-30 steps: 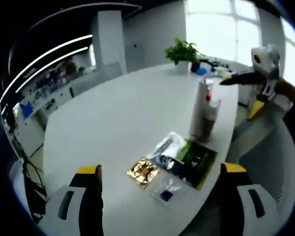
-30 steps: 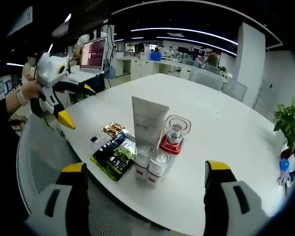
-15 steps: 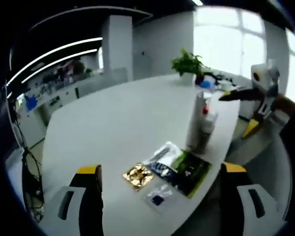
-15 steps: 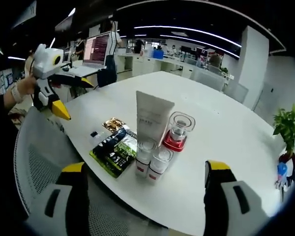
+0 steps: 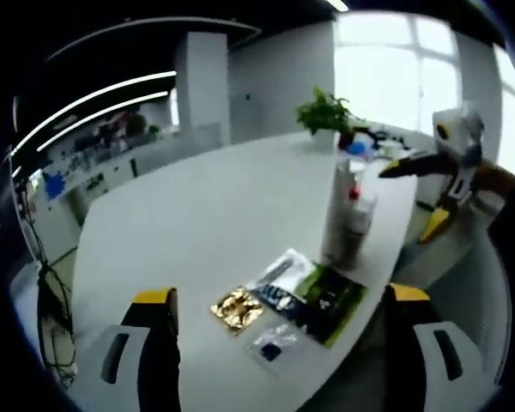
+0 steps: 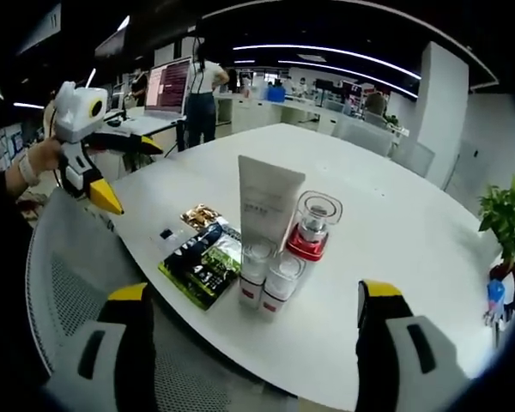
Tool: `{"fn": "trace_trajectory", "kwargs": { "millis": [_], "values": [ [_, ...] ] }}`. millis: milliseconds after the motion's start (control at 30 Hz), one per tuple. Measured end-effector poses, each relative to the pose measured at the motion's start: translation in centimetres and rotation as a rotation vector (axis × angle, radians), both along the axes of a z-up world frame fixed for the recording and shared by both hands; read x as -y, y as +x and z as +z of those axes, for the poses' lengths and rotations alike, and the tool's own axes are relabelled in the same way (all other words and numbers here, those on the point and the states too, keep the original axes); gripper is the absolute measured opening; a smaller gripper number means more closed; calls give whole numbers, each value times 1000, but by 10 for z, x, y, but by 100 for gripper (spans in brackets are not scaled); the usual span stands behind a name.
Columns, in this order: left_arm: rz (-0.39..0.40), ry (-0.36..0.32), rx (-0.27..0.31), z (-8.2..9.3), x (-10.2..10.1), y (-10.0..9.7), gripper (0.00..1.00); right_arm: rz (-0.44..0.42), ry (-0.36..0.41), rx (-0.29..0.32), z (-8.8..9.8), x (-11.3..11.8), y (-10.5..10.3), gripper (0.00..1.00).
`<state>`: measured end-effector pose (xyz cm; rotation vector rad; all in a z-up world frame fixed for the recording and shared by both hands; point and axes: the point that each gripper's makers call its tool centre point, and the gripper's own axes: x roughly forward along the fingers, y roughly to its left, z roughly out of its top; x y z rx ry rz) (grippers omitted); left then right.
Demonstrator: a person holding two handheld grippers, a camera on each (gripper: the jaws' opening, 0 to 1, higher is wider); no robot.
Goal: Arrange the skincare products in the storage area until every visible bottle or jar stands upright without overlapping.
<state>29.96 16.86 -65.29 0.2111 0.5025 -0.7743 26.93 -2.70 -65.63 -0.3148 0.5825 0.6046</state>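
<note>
Left hand-held gripper (image 5: 279, 300) has backed slightly from the sachets (image 5: 296, 296).

Bottle cluster (image 6: 279, 236) and flat sachets (image 6: 199, 249) crowd near desk (image 6: 386, 232) edge; far desk surface open; mesh chair (image 6: 64, 283) blocks edge approach.

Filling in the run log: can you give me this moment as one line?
left claw: open, empty | right claw: open, empty | white tube, red-base bottle, two small jars: upright, clustered | sachets: flat on table
</note>
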Motion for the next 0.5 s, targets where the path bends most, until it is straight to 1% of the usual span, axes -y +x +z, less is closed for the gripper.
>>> {"fn": "trace_trajectory", "kwargs": {
  "millis": [67, 200, 333, 500],
  "values": [
    [2, 13, 6, -1, -1, 0, 97, 3, 1, -7, -1, -1, 0, 100],
    [17, -16, -4, -1, -2, -2, 97, 6, 19, -5, 0, -3, 0, 100],
    [28, -10, -1, 0, -5, -3, 97, 4, 19, -1, -1, -2, 2, 100],
    [60, -6, 10, 2, -13, -4, 97, 19, 21, -2, 1, -3, 4, 100]
  ]
}}
